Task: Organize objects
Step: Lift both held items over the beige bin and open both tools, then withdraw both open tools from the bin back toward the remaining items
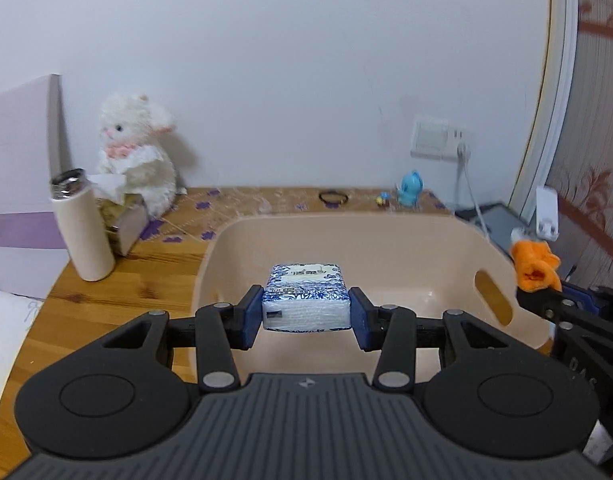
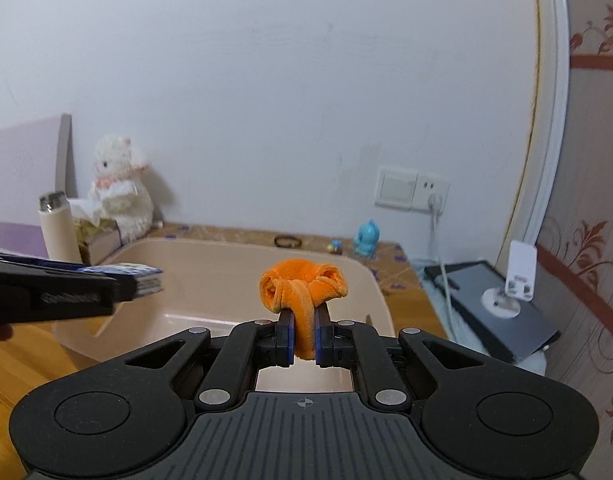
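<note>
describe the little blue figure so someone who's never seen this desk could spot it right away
Start at the beige plastic bin on the wooden desk and look past its far rim to the back right corner, below the wall socket. The blue figure stands there upright. It is the only bright blue thing in that row, taller than the tiny toy and black hair tie to its left.

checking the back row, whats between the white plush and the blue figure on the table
A black hair tie and a tiny toy lie between the plush and blue figure; both views show it.
</note>
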Motion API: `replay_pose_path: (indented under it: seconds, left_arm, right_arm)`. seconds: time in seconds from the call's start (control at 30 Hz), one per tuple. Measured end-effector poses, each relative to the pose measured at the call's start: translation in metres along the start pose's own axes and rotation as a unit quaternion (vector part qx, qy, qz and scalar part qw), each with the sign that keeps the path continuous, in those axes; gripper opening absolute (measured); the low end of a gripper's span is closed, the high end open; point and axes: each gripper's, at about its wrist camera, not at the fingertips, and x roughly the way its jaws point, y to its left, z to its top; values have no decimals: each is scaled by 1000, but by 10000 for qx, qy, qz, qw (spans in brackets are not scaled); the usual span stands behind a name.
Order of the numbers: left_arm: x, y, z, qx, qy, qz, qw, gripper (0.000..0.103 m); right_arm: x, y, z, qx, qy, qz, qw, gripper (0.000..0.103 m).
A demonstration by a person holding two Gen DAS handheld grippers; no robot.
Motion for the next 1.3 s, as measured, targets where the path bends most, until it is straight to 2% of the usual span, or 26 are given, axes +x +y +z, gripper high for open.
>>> replay_pose_path:
  seconds: [0.17, 0.27, 0.3, 0.33, 0.37, 0.5, 0.53, 0.57, 0.6, 0.67, 0.8, 0.93, 1.13, 1.3]
  left_arm:
    - [39, -10, -12, 145, 439, 147, 9988, 47]
    - [53, -11, -21, 216, 695, 107, 9973, 47]
    - [57, -11, -23, 236, 775, 106, 9967, 48]
    - [60, -11, -25, 229, 824, 114, 9963, 48]
    - [61, -9, -26, 173, 838, 137, 9962, 48]
    - [49, -6, -28, 188, 641, 181, 9976, 51]
    - [45, -6, -27, 202, 658, 115, 9976, 57]
    - [42, -5, -27, 167, 713, 11, 9973, 75]
    - [38, -3, -25, 92, 739, -64, 9972, 78]
    - [30, 0, -24, -20, 706, -31, 9975, 80]
    - [11, 2, -23, -15, 622, -27, 9981, 85]
    - [-12, 5, -23, 11, 459, -47, 9989, 87]
    - [-38, 11, -29, 45, 330, -77, 9994, 87]
    - [-45, 16, -43, 137, 461, -94, 9988, 92]
  right_arm:
    - [28, 8, -10, -154, 294, -152, 9993, 9]
    - [41, 9, -15, -146, 547, -93, 9984, 12]
    - [45, 8, -17, -138, 646, -92, 9978, 14]
    - [49, 8, -19, -151, 722, -99, 9972, 30]
    - [51, 8, -20, -160, 736, -87, 9971, 35]
    - [46, 4, -21, -126, 635, -119, 9978, 45]
    - [43, 4, -21, -125, 594, -112, 9981, 50]
    - [39, 4, -20, -130, 550, -110, 9983, 56]
    - [35, 5, -20, -135, 500, -138, 9986, 60]
    - [26, 5, -18, -147, 394, -173, 9990, 69]
    - [6, 6, -17, -156, 254, -180, 9994, 75]
    - [-14, 4, -18, -191, 136, -270, 9994, 85]
    - [-37, 2, -26, -188, 101, -268, 9994, 89]
    - [-45, 1, -42, -140, 225, -280, 9993, 93]
